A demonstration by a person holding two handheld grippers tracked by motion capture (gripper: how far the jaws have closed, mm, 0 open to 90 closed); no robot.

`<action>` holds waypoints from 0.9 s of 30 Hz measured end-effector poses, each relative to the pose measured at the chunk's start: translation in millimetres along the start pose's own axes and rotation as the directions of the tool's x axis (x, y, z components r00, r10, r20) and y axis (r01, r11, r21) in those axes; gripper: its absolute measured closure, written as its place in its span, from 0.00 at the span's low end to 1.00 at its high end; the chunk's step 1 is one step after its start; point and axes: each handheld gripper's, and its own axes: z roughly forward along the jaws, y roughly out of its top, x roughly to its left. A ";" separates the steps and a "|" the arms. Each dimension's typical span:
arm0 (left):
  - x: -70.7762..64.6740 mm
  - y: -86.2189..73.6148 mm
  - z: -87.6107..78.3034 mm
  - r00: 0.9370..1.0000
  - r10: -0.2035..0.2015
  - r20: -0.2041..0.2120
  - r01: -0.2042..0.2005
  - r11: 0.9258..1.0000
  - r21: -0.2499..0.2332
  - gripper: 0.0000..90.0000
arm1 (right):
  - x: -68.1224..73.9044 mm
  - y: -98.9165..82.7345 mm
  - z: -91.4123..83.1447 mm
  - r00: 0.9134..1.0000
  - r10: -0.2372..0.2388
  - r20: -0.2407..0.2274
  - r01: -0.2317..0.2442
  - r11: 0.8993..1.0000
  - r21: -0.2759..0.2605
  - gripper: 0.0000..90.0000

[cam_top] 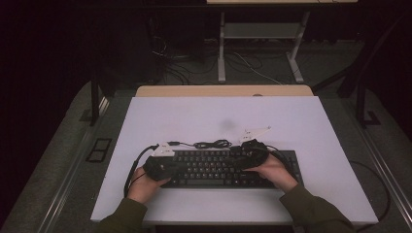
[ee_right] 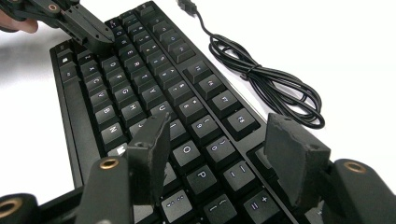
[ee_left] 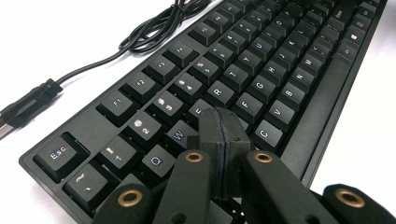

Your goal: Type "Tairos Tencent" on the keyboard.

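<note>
Now, your left tongs (ee_left: 223, 128) are pressed together over the keyboard (cam_top: 218, 167) at lower centre of the desk (cam_top: 194, 116); right tongs (ee_right: 219, 140) gape empty. Press one key squarely, straight down.

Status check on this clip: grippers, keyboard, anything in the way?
Left gripper shut, empty, fingers over the keys near E. Right gripper open above the keyboard, nothing between its fingers. Coiled cable lies behind the keyboard, clear of both.
</note>
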 end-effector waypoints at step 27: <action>-2.9 2.3 -3.9 1.000 0.008 -0.005 -0.008 1.000 -0.020 0.98 | -1.0 0.0 -3.0 1.000 0.005 0.003 -0.005 1.000 -0.011 0.45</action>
